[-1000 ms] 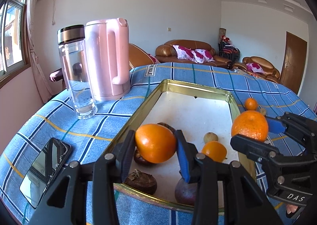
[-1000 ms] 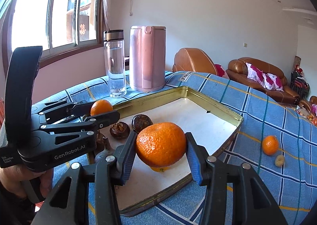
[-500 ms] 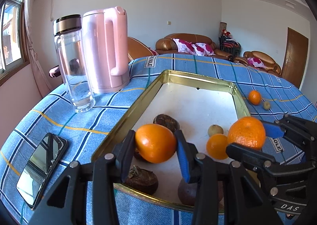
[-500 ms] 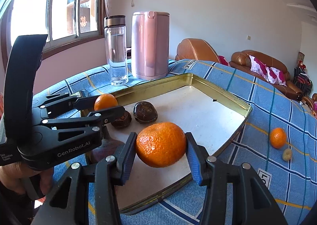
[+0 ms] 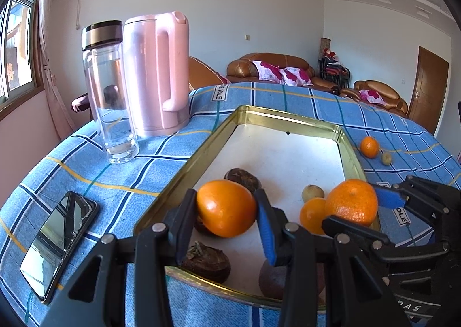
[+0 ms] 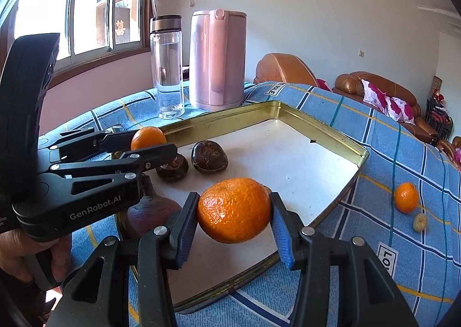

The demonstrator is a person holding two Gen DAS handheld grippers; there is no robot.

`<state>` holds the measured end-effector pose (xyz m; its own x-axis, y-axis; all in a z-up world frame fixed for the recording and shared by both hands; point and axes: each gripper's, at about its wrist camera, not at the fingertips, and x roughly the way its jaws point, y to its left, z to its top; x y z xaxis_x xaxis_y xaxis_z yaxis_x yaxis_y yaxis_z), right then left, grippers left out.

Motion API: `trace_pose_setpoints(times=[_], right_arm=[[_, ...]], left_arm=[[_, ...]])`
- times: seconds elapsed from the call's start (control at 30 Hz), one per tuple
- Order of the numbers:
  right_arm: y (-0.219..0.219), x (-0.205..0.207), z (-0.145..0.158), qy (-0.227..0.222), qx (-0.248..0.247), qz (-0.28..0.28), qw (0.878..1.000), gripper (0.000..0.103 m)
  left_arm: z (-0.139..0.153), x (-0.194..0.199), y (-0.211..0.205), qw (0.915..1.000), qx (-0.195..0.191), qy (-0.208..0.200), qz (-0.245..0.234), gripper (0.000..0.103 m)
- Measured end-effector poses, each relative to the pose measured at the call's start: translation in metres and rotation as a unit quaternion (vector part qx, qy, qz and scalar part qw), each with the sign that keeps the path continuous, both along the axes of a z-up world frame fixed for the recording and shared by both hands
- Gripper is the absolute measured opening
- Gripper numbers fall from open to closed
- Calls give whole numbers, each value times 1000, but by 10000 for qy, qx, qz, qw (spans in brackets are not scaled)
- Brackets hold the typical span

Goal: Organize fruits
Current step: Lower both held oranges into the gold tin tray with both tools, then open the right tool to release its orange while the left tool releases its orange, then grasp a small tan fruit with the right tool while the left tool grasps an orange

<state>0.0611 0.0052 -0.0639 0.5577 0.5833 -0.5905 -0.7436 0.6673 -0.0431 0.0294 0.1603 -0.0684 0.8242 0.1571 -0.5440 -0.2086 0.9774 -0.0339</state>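
Note:
My left gripper (image 5: 226,197) is shut on a smooth orange (image 5: 224,216) above the near end of the gold-rimmed tray (image 5: 288,118). My right gripper (image 6: 234,200) is shut on a bumpy mandarin (image 6: 234,214) over the same tray's near edge (image 6: 331,131). Each gripper shows in the other's view: the right one (image 5: 355,209) at the right, the left one (image 6: 149,144) at the left. In the tray lie dark brown fruits (image 5: 243,177) (image 6: 209,157), a reddish fruit (image 6: 152,211), a small orange (image 5: 311,216) and a small greenish fruit (image 5: 312,191).
On the blue checked cloth right of the tray lie a small orange (image 6: 406,197) and a pale little fruit (image 6: 419,222). A glass bottle (image 5: 109,90) and a pink kettle (image 5: 157,73) stand behind the tray's left. A phone (image 5: 57,240) lies at the near left.
Both grips hold as before. The right gripper with its mandarin has drifted slightly lower and nearer over the tray; the left has barely shifted.

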Motion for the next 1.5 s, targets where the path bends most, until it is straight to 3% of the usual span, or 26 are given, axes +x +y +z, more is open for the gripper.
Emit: trace_pose_setpoints(times=[0.27, 0.33, 0.4, 0.57, 0.63, 0.7, 0.83, 0.97, 1.1, 1.2, 1.37, 1.5], right_arm=[[1, -2, 0, -66, -23, -1, 10000, 50], [1, -1, 1, -64, -19, -17, 10000, 52], [0, -2, 2, -123, -7, -36, 9999, 64], [-7, -7, 8, -273, -6, -38, 9996, 66], [-18, -8, 16, -318, 80, -62, 9994, 66], [-33, -5, 25, -317, 150, -124, 9993, 66], [-71, 8, 37, -313, 127, -415, 9986, 66], [-114, 36, 40, -316, -203, -1034, 9939, 66], [-155, 83, 32, -89, -553, -1901, 9802, 66], [-181, 118, 22, 224, -483, -2293, 9719, 66], [-197, 161, 6, 700, -255, -2411, 9676, 56], [-193, 180, -5, 954, -225, -2292, 9684, 50]], left_arm=[[2, 0, -3, 9999, 87, -38, 49, 44], [3, -1, -4, 9998, 160, -57, 124, 59], [5, -4, -4, 9996, 164, -127, 198, 73], [20, -10, -7, 9989, 157, -333, 305, 81], [29, -12, -13, 9983, 145, -483, 299, 92], [36, -12, -22, 9977, 119, -608, 272, 96], [50, -5, -54, 9968, 116, -791, 16, 96], [62, 10, -95, 9954, 201, -905, -244, 102], [67, 37, -136, 9947, 396, -814, -496, 103], [63, 66, -158, 9951, 496, -599, -604, 103], [50, 114, -173, 9978, 339, -116, -559, 103], [44, 132, -181, 9978, 353, 20, -562, 103]])
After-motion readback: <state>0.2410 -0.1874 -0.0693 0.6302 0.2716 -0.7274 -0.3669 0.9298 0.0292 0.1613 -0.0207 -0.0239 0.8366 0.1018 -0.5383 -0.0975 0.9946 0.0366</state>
